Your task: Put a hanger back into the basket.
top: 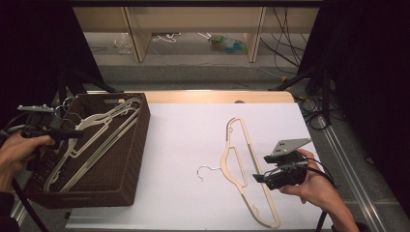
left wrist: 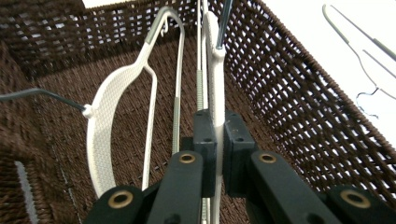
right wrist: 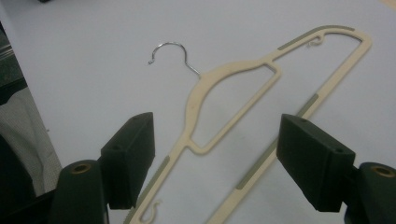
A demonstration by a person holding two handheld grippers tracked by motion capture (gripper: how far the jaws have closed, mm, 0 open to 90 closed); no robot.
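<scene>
Hangers are going into the wicker basket (top: 130, 159), so we keep the left gripper (left wrist: 217, 140) pinched on one cream hanger (left wrist: 215, 88) inside it. Our right gripper (right wrist: 215, 154), jaws spread, hovers over the hanger on the table (right wrist: 219, 93), apparently ready to grab it.

Cream hangers (top: 241, 164), dark-brown woven basket (top: 130, 159)

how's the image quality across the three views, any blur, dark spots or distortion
High view: dim, black at both sides, white table evenly lit. Left gripper view: the basket weave bulges from the wide lens, and the clamped hanger is soft up close. Right gripper view: the cream hanger is slightly soft, the light flat.
</scene>
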